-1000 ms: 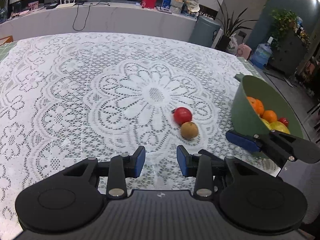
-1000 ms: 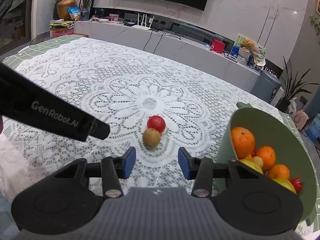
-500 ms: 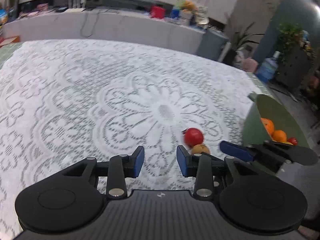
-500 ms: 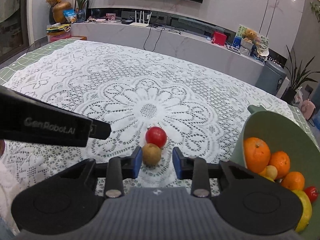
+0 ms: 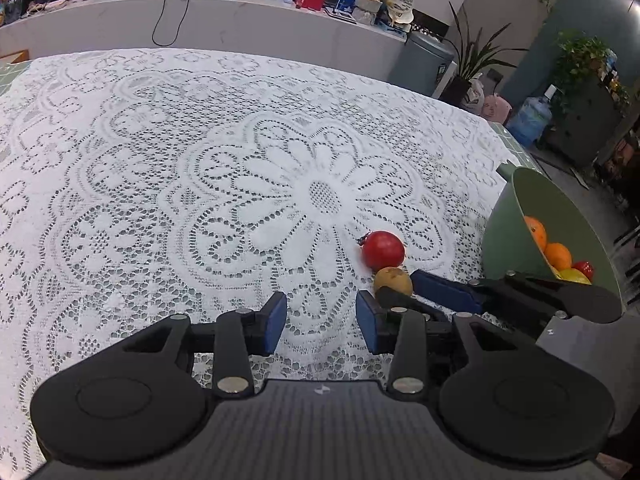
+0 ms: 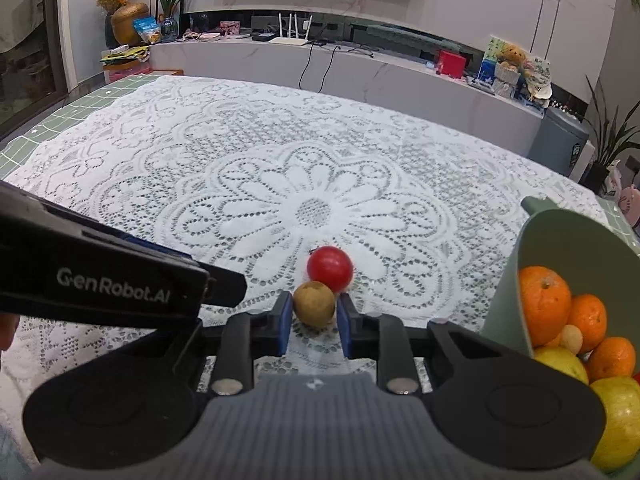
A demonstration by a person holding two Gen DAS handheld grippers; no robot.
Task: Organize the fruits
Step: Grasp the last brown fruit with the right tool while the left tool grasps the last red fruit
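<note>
Where the white lace cloth (image 6: 248, 152) covers the desk (image 6: 60, 120), its openwork forms a large flower medallion, and just at five o'clock of the flower's centre sit two small round fruits touching each other: a smooth, glossy red fruit (image 6: 330, 268) and, nearer the cameras, a matte, speckled brown fruit (image 6: 314, 304). The right hand-held gripper (image 6: 313, 322) is clenched on the brown fruit, its blue pads (image 6: 285, 320) pressed to both sides. The left hand-held gripper (image 5: 321, 322) holds nothing, its jaws opening over bare lace.

A smooth sage-green bowl (image 6: 560, 248), tipped so its mouth faces the right camera, stands at three o'clock of the fruits. The right view looks into it: dimpled oranges (image 6: 544, 304), a small pale round fruit (image 6: 571, 339) and waxy yellow-green fruit (image 6: 618, 420). The left view shows mostly the bowl's outer wall, with a sliver of oranges and a red fruit inside, and it alone shows the right gripper side-on, one blue pad beside the brown fruit. The right view alone shows the left gripper's black body lettered "GenRobot.AI" at nine o'clock.
</note>
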